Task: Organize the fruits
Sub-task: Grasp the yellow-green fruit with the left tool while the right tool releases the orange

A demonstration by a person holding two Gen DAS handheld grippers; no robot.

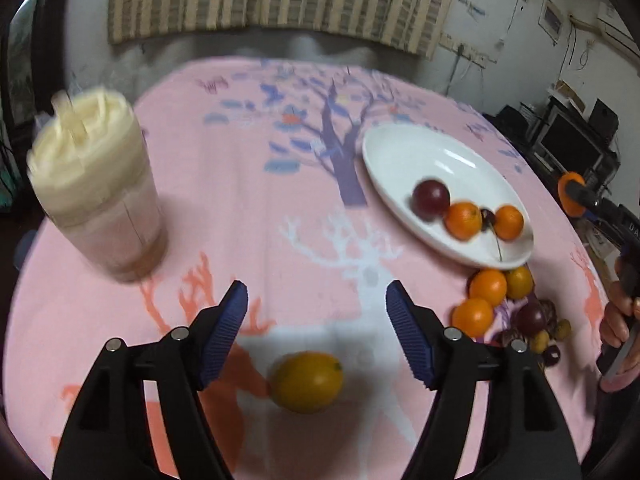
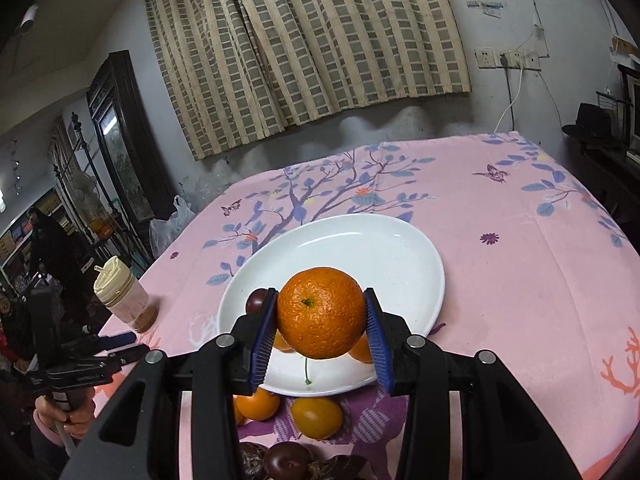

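My right gripper (image 2: 322, 332) is shut on an orange (image 2: 320, 312) and holds it above the near part of the white plate (image 2: 360, 248). In the left wrist view the plate (image 1: 420, 152) holds a dark plum (image 1: 431, 197), two small oranges (image 1: 463, 220) and a cherry. My left gripper (image 1: 316, 320) is open and empty, with a yellow-orange fruit (image 1: 306, 380) on the cloth between and below its fingers. A pile of loose oranges (image 1: 486, 286) and dark fruits (image 1: 532, 318) lies by the plate's near rim.
A jar with a cream lid (image 1: 96, 184) stands at the table's left; it also shows in the right wrist view (image 2: 124, 296). The pink patterned tablecloth (image 2: 520, 240) covers the table. A curtain and wall lie behind.
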